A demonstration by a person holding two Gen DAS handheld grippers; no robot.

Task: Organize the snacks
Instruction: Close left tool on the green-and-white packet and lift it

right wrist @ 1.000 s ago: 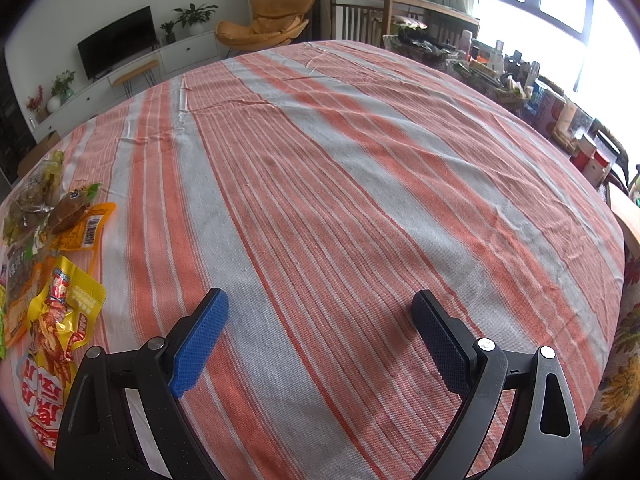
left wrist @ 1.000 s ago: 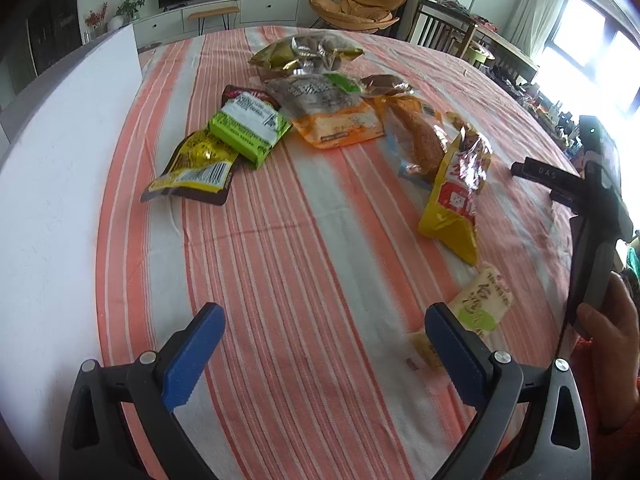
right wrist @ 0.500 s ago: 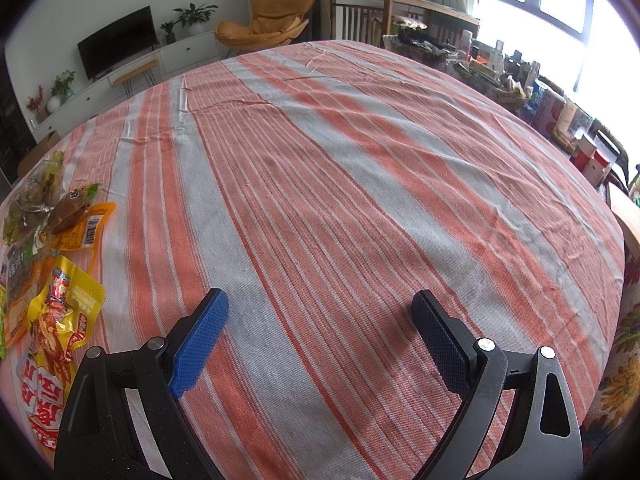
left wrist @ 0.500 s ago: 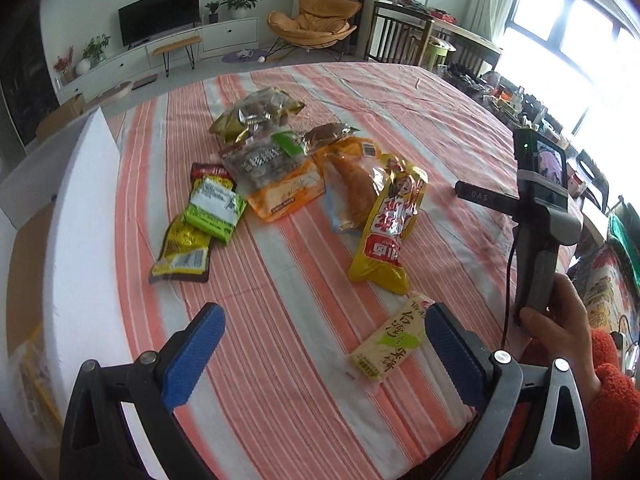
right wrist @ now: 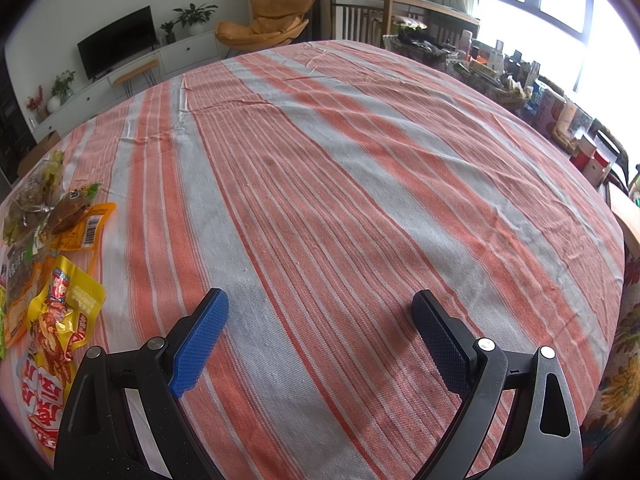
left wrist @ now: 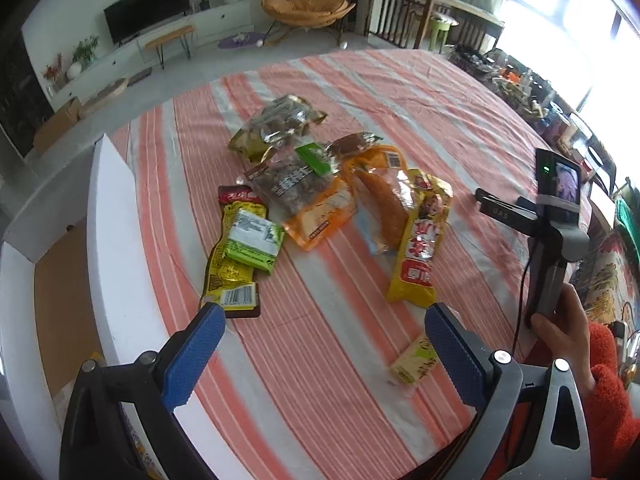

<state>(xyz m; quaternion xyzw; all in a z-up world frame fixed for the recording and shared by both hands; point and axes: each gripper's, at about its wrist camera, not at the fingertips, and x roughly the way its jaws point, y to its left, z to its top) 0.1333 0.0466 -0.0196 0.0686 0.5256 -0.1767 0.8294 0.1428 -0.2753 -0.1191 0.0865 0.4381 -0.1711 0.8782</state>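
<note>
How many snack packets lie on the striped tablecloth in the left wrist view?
8, and more may be hidden under the pile: olive bag, brown-and-orange bag, small brown packet, orange sausage pack, yellow-red bag, green packet, yellow packet, pale bar.

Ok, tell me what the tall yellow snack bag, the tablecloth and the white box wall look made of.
Tall yellow snack bag: glossy plastic film, judging by its glare and crinkles.
Tablecloth: matte woven fabric, with visible weave and creases.
White box wall: thick, matte and plain white, probably foam board, though the view leaves that open.
</note>
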